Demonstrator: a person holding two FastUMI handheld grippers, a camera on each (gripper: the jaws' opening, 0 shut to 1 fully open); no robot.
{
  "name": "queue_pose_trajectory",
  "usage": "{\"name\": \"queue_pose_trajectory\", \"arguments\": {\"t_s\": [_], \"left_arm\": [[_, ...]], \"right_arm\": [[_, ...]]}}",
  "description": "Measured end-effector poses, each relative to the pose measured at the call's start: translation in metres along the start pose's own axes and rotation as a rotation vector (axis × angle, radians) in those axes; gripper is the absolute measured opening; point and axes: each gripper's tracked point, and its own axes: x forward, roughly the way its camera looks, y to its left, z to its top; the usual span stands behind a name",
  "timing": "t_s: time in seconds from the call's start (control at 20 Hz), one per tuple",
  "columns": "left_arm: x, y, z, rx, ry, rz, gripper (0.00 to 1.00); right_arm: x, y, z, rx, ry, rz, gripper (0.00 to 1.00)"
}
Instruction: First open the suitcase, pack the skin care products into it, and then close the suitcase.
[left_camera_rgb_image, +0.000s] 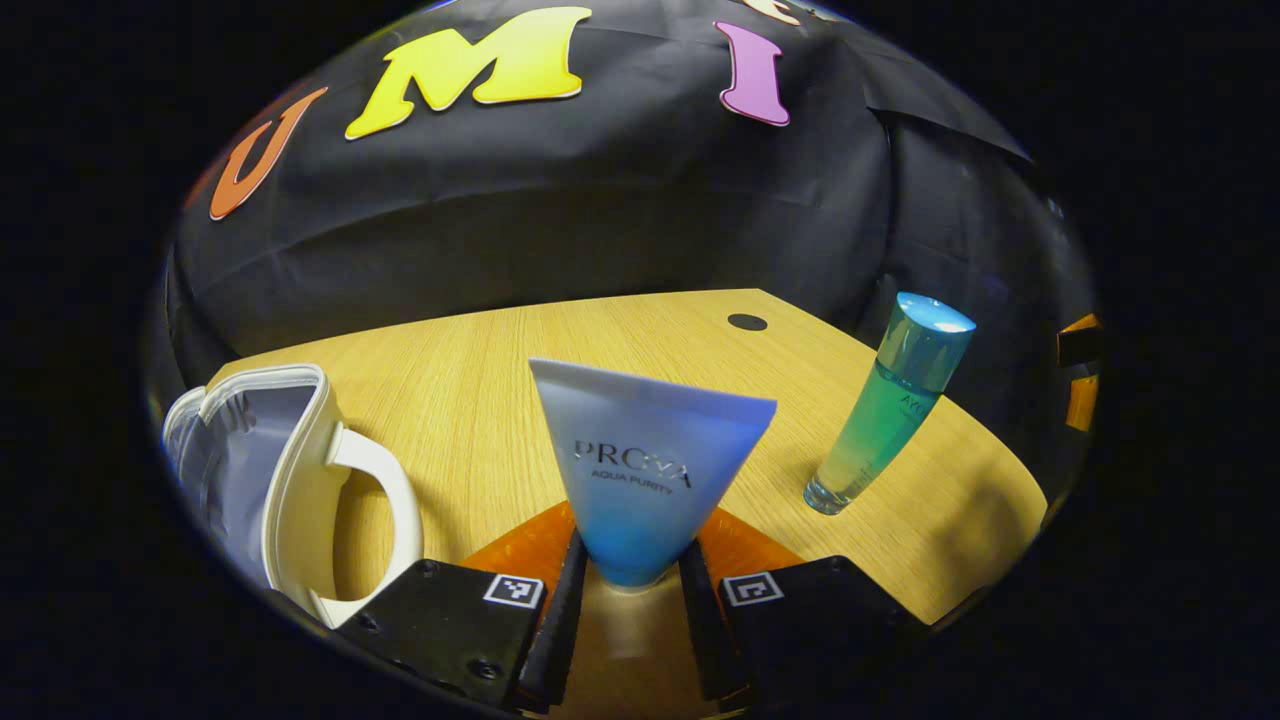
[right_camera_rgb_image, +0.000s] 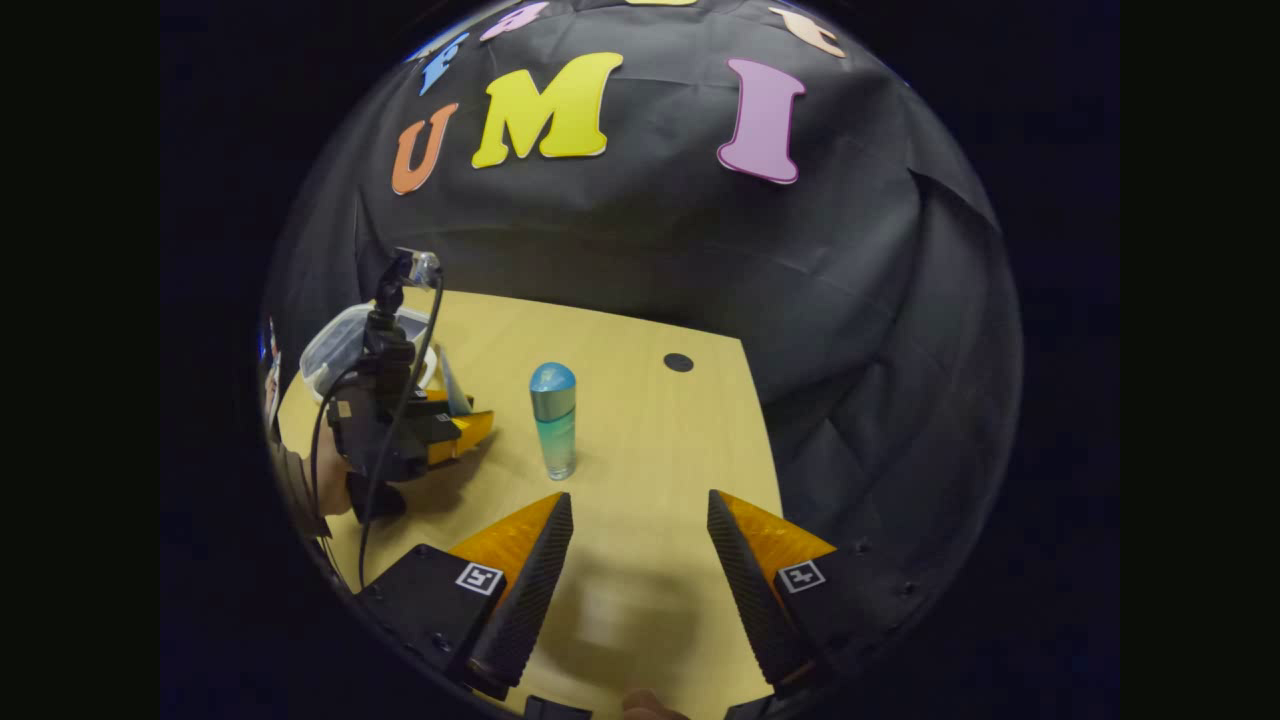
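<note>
Two tools are over the wooden surface (left_camera_rgb_image: 480, 400). The left tool (left_camera_rgb_image: 632, 585) is clenched on a blue-and-white tube (left_camera_rgb_image: 645, 470), both fingers pressing its narrow lower end, the wide crimped end up. To that tool's right a green bottle (left_camera_rgb_image: 885, 420) with a blue cap stands upright; to its left sits the white suitcase (left_camera_rgb_image: 290, 480), handle toward the tube. The right tool (right_camera_rgb_image: 640, 545) is released, fingers spread apart above bare wood, the bottle ahead and slightly left.

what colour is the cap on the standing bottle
Metallic blue cap on a green-to-clear bottle; it shows best in the left gripper view.
</note>
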Motion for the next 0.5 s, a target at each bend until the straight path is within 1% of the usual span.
{"name": "queue_pose_trajectory", "arguments": {"t_s": [0.1, 0.2, 0.25, 0.3, 0.35, 0.4, 0.5], "left_arm": [[0.004, -0.009, -0.007, 0.007, 0.039, -0.038, 0.51], [0.003, -0.006, -0.009, 0.016, 0.063, -0.021, 0.49], [0.003, -0.008, -0.011, 0.022, 0.069, -0.026, 0.53], [0.002, -0.007, -0.012, 0.032, 0.079, -0.013, 0.47], [-0.002, -0.007, -0.013, 0.030, 0.090, -0.016, 0.51], [-0.008, -0.008, -0.009, 0.021, 0.088, -0.021, 0.45], [-0.025, -0.006, 0.004, 0.018, 0.075, -0.023, 0.44]], "right_arm": [[0.005, 0.004, -0.004, 0.017, 0.008, 0.004, 0.81], [0.014, 0.009, 0.000, 0.026, 0.000, 0.013, 0.81], [0.021, 0.011, 0.004, 0.030, -0.009, 0.014, 0.81], [0.029, 0.015, 0.009, 0.042, -0.018, 0.026, 0.81], [0.039, 0.020, 0.016, 0.054, -0.028, 0.036, 0.81], [0.049, 0.026, 0.020, 0.066, -0.035, 0.047, 0.81], [0.070, 0.042, 0.028, 0.088, -0.039, 0.083, 0.81]]}}
